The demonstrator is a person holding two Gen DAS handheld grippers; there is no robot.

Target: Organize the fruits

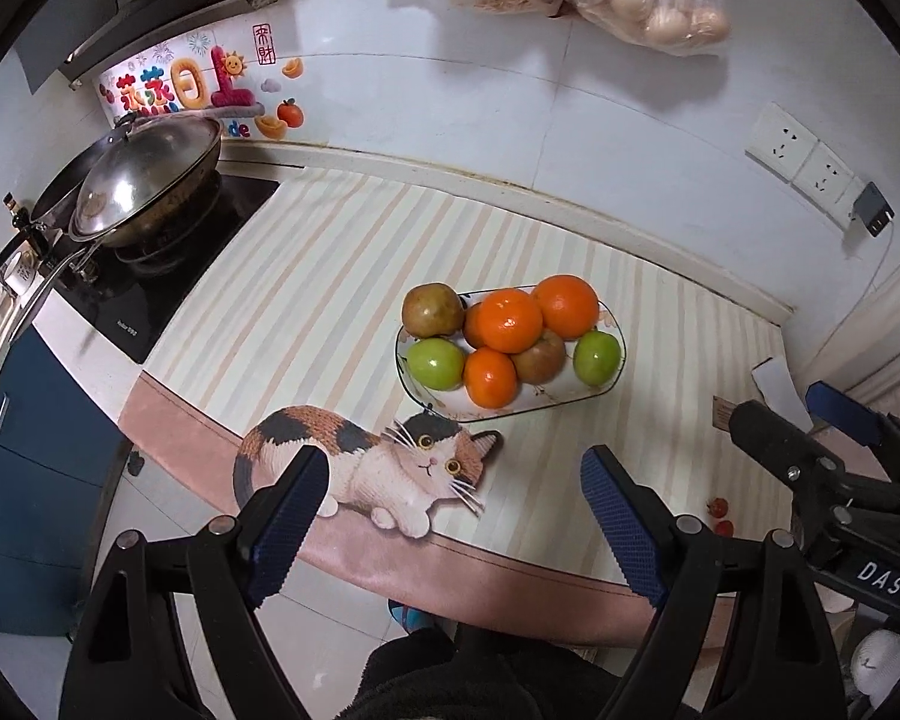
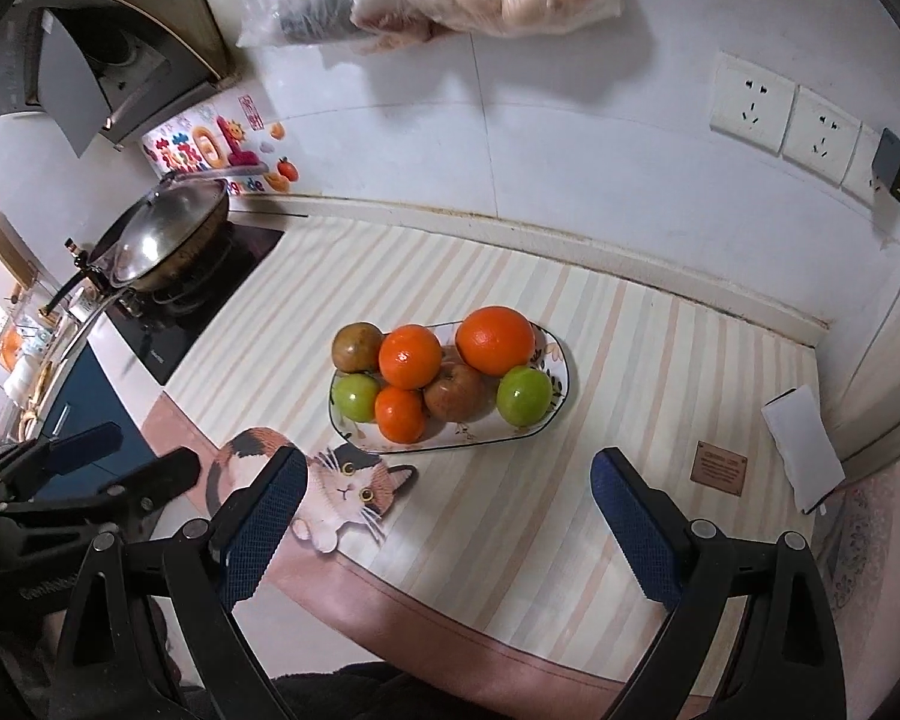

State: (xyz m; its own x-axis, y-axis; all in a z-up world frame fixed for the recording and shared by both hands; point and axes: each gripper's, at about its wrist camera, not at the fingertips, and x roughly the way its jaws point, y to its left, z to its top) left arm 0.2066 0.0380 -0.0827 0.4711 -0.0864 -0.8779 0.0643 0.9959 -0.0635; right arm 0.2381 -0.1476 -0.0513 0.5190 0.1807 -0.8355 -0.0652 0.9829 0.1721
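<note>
A: Looking at the plate (image 2: pixel 555 360), all the fruit seems to be on it. I count three oranges (image 2: pixel 410 356), two green ones (image 2: pixel 524 395) and two brown ones (image 2: pixel 457 399). The plate sits in the middle of the striped mat (image 2: pixel 570 510).

B: So is the job done?

A: I think so. No fruit lies loose on the mat.

B: What about the grippers?

A: The left gripper (image 1: pixel 456 516) is wide open and holds nothing. The right gripper (image 2: pixel 444 522) is wide open and empty too. Both hang near the front edge, apart from the plate.

B: Anything hard to see?

A: Some fruit hides behind other fruit, so my count may be off. Two tiny red things (image 1: pixel 720 516) near the right edge are too small to name.
</note>
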